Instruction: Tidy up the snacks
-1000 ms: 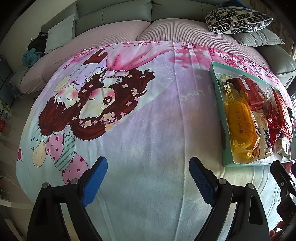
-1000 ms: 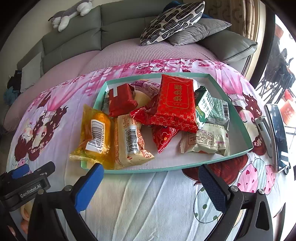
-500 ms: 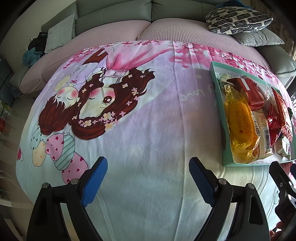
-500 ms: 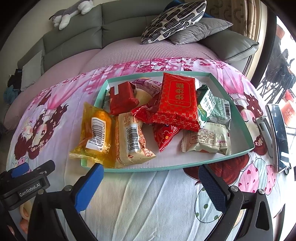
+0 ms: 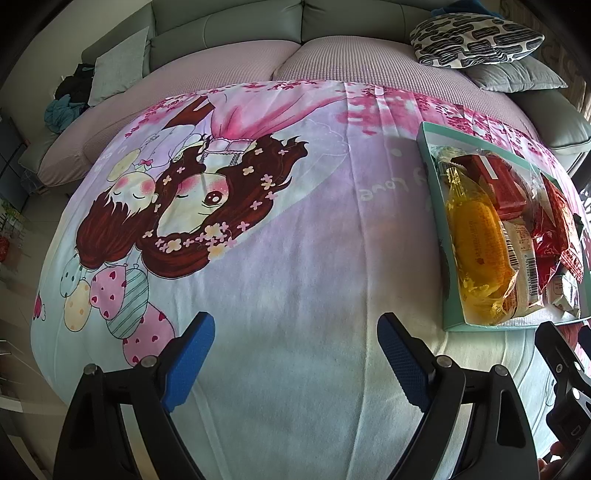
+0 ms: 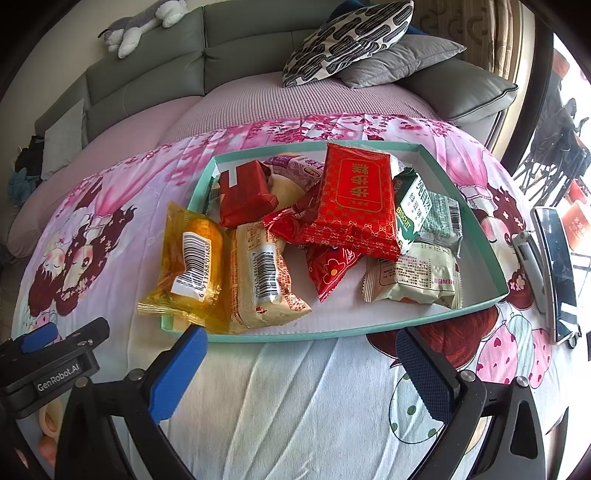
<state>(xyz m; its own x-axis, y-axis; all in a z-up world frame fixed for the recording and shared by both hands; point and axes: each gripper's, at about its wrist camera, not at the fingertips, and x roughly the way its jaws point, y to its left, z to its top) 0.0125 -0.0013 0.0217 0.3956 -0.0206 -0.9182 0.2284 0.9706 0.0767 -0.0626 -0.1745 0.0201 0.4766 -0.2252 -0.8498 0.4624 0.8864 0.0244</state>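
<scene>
A shallow teal tray [image 6: 476, 221] lies on a cartoon-print blanket [image 6: 295, 387] and holds several snack packs. A yellow pack [image 6: 190, 262] hangs over its near left edge beside a beige pack [image 6: 264, 275]. A large red pack [image 6: 354, 199] lies on top in the middle, with a green biscuit pack [image 6: 415, 206] and a pale pack [image 6: 415, 277] to its right. My right gripper [image 6: 299, 373] stands open just in front of the tray, holding nothing. My left gripper [image 5: 295, 362] is open over bare blanket [image 5: 258, 277], with the tray [image 5: 430, 177] to its right.
A grey sofa back [image 6: 166, 66] with patterned and grey cushions [image 6: 347, 37] rings the bed. A plush toy [image 6: 140, 26] lies on the sofa back. A phone on a stand [image 6: 554, 266] sits right of the tray. Clothes [image 5: 70, 99] lie at the far left.
</scene>
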